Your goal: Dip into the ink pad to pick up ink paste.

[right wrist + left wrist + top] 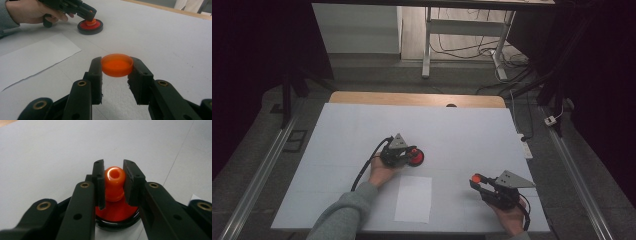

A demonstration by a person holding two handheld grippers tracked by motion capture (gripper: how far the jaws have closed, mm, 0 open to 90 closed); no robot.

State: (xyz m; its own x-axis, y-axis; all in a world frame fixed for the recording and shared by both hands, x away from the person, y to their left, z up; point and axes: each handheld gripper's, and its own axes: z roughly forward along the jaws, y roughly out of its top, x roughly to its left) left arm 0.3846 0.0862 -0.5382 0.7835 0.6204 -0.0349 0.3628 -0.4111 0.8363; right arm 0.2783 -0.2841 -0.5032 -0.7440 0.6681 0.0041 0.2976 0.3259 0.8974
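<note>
A round red disc with a black rim [117, 213] lies on the white table [462, 135], left of middle. An orange knob with a hole in its top [114, 178] stands on it. My left gripper [114, 170] has its jaws pressed on both sides of that knob; from above, the left gripper [411, 153] sits over the disc [417, 158]. My right gripper [116, 65] is shut on a shallow orange cap [116, 64], open side up, held just above the table near the front right. From above, the cap [476, 177] shows at the tip of the right gripper [477, 182].
A white sheet of paper [413, 198] lies at the front middle between the two hands. The table's wooden far edge [417, 99] runs behind the white cover. Cables and desk legs [427, 45] stand on the floor beyond.
</note>
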